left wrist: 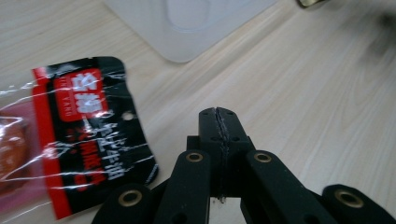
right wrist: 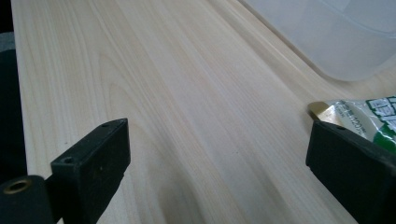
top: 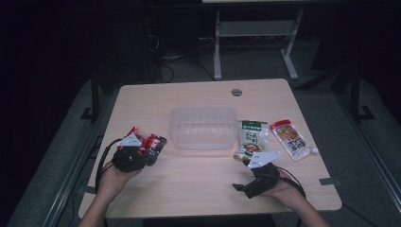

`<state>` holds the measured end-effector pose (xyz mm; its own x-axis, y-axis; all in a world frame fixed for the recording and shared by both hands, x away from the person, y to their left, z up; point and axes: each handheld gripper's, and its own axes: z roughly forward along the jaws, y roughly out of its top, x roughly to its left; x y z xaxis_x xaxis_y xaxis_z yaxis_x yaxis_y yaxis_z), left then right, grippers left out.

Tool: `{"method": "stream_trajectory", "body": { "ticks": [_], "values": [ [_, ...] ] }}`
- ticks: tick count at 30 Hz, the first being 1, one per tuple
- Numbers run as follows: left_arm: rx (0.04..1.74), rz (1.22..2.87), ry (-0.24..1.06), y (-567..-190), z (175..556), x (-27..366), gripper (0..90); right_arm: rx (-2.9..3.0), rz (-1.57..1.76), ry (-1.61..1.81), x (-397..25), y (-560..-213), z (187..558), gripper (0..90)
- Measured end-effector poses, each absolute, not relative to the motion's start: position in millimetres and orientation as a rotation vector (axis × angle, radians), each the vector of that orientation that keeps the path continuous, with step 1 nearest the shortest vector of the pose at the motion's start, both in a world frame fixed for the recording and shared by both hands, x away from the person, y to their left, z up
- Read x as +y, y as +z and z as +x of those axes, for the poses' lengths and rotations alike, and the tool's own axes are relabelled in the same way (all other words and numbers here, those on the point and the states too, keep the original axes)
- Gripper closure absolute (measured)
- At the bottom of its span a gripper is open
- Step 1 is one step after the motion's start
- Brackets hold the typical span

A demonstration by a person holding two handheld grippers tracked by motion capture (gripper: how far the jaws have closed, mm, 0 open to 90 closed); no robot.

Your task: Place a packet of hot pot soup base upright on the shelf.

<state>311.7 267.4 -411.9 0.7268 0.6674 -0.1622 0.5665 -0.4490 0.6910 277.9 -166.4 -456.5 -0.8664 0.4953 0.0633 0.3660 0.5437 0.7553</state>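
place: probably a lab or test room, though the dark surroundings make it hard to be sure | cues: bare light-wood table [top: 198, 184] with a cable grommet [top: 237, 92] | grey carpet floor [top: 255, 66] | white desk frame [top: 255, 33] behind | cables [top: 163, 71] trailing on the floor

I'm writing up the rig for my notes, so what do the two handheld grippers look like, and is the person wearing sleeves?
Both are black. The left gripper has flat jaws on linked bars with brass-coloured pivot rings. The right gripper has blocky, square-edged jaws. In the high view each carries a grey three-cornered plate on top and trails a black cable. No sleeves show on the forearms.
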Motion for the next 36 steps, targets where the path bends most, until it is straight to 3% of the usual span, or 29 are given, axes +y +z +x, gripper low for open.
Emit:
{"method": "stream_trajectory", "body": {
  "ticks": [14, 30, 36],
  "values": [
    [0.959, 2.163, 0.306, -400, 335, 288, 89.5, 2.636, 0.734, 1.240, -164, -457, 279, 6.1],
    [1.122, 2.077, 0.427, -415, 389, 313, 89.6, 2.641, 0.732, 1.241, -163, -457, 279, 6.3],
    [1.210, 2.120, 0.502, -429, 406, 330, 89.6, 2.637, 0.728, 1.241, -164, -457, 280, 6.5]
  ]
}}
